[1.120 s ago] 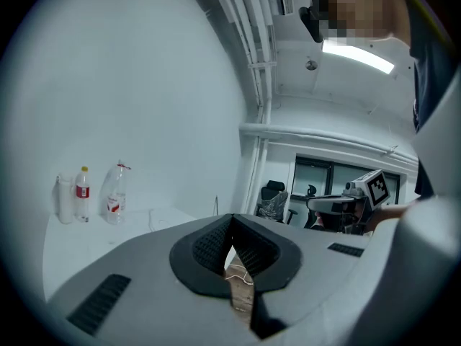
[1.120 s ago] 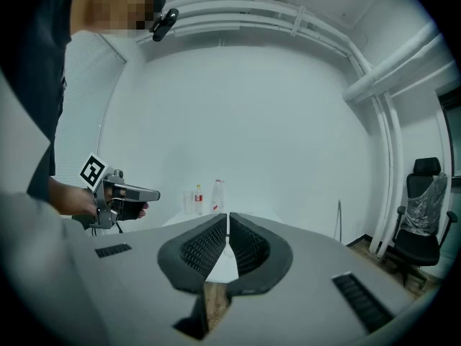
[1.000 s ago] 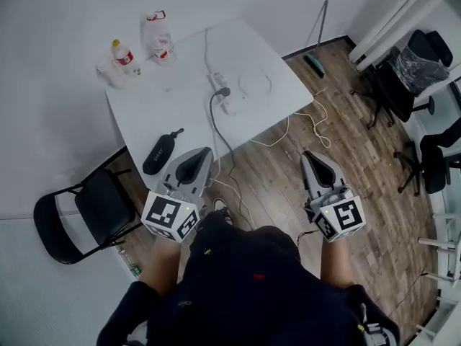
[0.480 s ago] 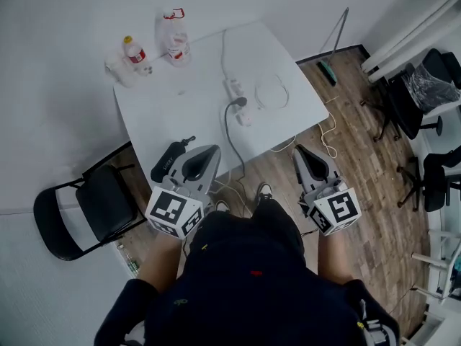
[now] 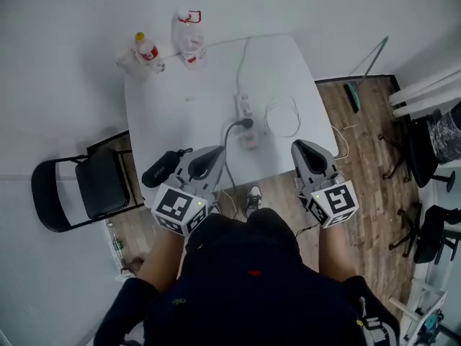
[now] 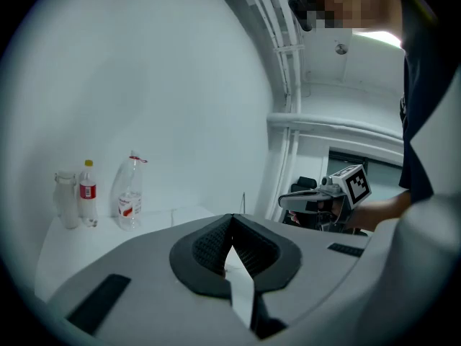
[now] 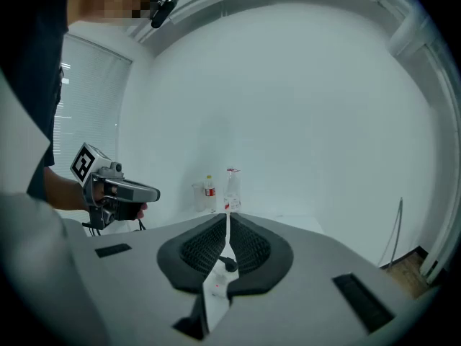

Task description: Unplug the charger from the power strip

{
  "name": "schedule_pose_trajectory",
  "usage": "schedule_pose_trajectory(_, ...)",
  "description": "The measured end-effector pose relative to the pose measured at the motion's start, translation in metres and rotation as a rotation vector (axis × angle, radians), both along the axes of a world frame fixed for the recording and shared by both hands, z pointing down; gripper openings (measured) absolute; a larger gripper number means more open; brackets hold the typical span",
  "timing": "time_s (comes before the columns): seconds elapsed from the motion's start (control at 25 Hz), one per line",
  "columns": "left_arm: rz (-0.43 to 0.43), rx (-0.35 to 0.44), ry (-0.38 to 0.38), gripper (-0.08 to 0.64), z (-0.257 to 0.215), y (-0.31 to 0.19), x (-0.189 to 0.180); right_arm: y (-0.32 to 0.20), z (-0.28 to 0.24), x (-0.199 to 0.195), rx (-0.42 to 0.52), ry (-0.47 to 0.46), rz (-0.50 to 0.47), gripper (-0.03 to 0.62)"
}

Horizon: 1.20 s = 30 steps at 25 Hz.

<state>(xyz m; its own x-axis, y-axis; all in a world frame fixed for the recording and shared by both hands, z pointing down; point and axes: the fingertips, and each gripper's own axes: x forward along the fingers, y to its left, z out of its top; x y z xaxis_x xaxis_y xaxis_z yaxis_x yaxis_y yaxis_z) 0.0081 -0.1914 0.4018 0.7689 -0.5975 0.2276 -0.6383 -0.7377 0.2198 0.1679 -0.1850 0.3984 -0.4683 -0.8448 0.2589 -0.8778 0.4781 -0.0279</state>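
Observation:
A white power strip [image 5: 243,107] lies in the middle of the white table [image 5: 173,121]. The black charger plug [image 5: 245,123] sits in it, and its black cable [image 5: 226,157] runs off the near edge. My left gripper [image 5: 215,152] hovers over the table's near edge, left of the cable, jaws together and empty. My right gripper [image 5: 298,147] is at the near right corner, shut, holding nothing. In the right gripper view the plug [image 7: 228,264] shows through the slit below the right gripper's [image 7: 227,218] closed tips. The left gripper [image 6: 232,218] points at the far wall.
Two bottles [image 5: 189,31] [image 5: 148,49] and a clear cup [image 5: 128,61] stand at the table's far left. A black case [image 5: 160,168] lies at the near left corner, a white cable coil [image 5: 283,115] right of the strip. A black folding chair [image 5: 72,189] stands left; office chairs [image 5: 432,143] right.
The person has walked up to the table, so it now lies straight ahead. Both grippers have moved forward, from over the floor to the table's near edge, jaws still shut.

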Motion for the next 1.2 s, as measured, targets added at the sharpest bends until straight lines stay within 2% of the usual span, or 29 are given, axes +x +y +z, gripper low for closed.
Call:
schedule_pose_trajectory(0.2,-0.12,-0.041,-0.005,0.018,0.03,-0.043,0.018,-0.061,0.026,0.013,-0.031,0.0,-0.138,0.029)
schedule_pose_trajectory(0.4,-0.117,-0.109,-0.059,0.018,0.079,-0.066,0.037,-0.111,0.076,-0.004,-0.096,0.044,-0.274,0.031)
schedule_pose_trajectory(0.44,-0.111,-0.122,-0.078,0.018,0.091,-0.069,0.042,-0.12,0.086,-0.009,-0.113,0.05,-0.288,0.045)
schedule_pose_trajectory(0.52,-0.103,-0.152,-0.104,0.018,0.114,-0.073,0.049,-0.133,0.106,-0.018,-0.148,0.064,-0.322,0.137)
schedule_pose_trajectory(0.6,-0.097,-0.193,-0.099,0.018,0.133,-0.074,0.056,-0.142,0.125,-0.027,-0.165,0.113,-0.377,0.147)
schedule_pose_trajectory(0.72,-0.089,-0.255,-0.088,0.018,0.156,-0.073,0.066,-0.15,0.151,-0.039,-0.183,0.208,-0.512,0.161)
schedule_pose_trajectory(0.92,-0.071,-0.31,-0.13,0.018,0.191,-0.07,0.081,-0.156,0.192,-0.061,-0.234,0.338,-0.751,0.202)
schedule_pose_trajectory(1.04,-0.105,-0.338,-0.151,0.018,0.21,-0.073,0.085,-0.161,0.214,-0.066,-0.241,0.419,-0.827,0.206)
schedule_pose_trajectory(1.2,-0.125,-0.359,-0.158,0.018,0.224,-0.069,0.089,-0.162,0.227,-0.071,-0.254,0.422,-0.858,0.204)
